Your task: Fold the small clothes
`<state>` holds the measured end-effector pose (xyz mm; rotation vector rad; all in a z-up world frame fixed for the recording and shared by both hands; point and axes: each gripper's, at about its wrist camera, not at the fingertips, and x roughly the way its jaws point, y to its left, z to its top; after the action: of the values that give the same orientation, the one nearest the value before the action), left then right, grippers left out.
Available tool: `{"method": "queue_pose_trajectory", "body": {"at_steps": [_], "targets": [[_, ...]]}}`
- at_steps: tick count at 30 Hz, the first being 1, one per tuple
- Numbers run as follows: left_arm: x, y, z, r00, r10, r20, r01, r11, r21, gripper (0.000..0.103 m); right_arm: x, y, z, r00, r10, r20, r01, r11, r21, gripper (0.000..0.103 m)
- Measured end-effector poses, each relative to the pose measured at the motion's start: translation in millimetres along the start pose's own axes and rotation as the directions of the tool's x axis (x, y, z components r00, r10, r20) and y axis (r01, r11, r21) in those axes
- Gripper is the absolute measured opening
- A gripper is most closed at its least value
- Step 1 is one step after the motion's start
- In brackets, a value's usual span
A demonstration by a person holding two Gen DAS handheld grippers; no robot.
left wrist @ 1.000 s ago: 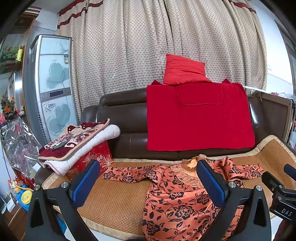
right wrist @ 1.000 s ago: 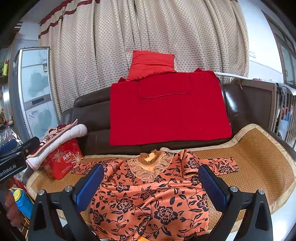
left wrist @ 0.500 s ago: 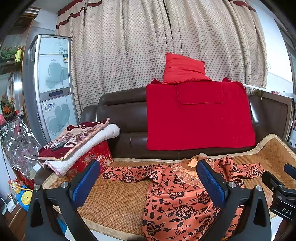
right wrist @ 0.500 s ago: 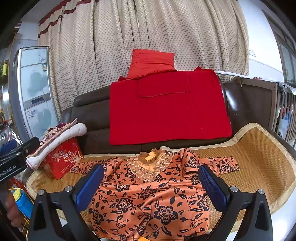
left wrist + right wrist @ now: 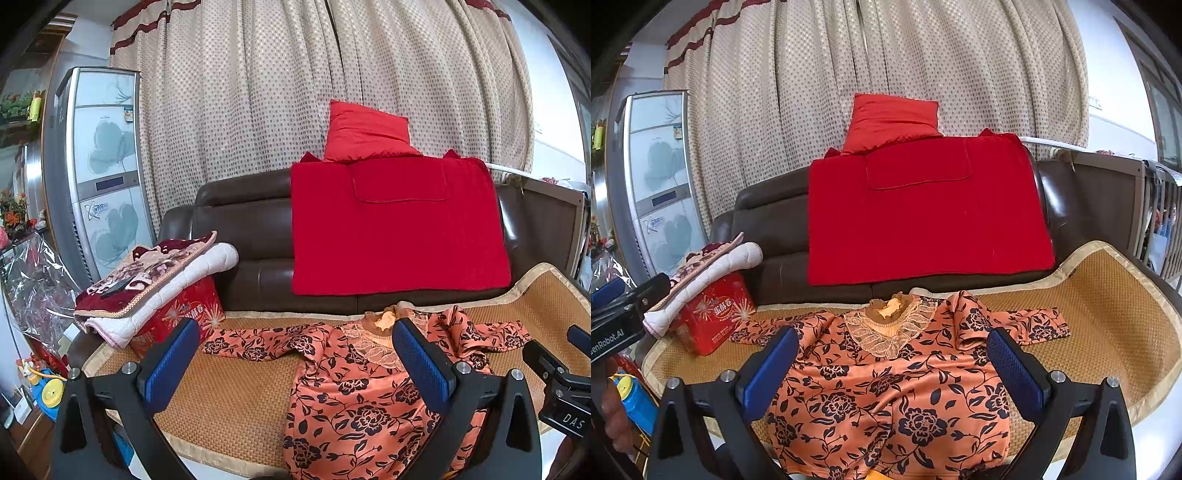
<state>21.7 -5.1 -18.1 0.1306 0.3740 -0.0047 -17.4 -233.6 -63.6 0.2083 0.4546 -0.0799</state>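
Note:
An orange long-sleeved top with black flowers and a lace collar (image 5: 886, 384) lies spread face up on a woven mat (image 5: 1108, 295) on the sofa seat, both sleeves stretched out sideways. It also shows in the left wrist view (image 5: 354, 391). My left gripper (image 5: 295, 362) is open and empty, held above the mat, left of the top's body. My right gripper (image 5: 892, 365) is open and empty, held above the top's chest. Neither gripper touches the cloth.
A red tin box (image 5: 713, 317) with folded quilts (image 5: 155, 273) on it stands at the mat's left end. A red blanket (image 5: 923, 214) and red pillow (image 5: 890, 122) hang on the brown sofa back. A fridge (image 5: 99, 173) stands at the left.
Both views have shifted very slightly; the top and the grippers' open jaws are unchanged.

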Motion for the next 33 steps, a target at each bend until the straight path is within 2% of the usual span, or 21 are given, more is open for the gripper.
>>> {"method": "queue_pose_trajectory", "body": {"at_steps": [22, 33], "targets": [[39.2, -10.2, -6.9, 0.998, 0.024, -0.066, -0.023, 0.999, 0.026, 0.103, 34.4, -2.0, -4.2, 0.999, -0.001, -0.045, 0.001, 1.000, 0.008, 0.103], [71.5, -19.3, -8.3, 0.993, 0.042, -0.111, -0.037, 0.998, 0.048, 0.103, 70.9, -7.8, -1.0, 0.997, 0.008, -0.082, -0.006, 1.000, 0.025, 0.103]]}}
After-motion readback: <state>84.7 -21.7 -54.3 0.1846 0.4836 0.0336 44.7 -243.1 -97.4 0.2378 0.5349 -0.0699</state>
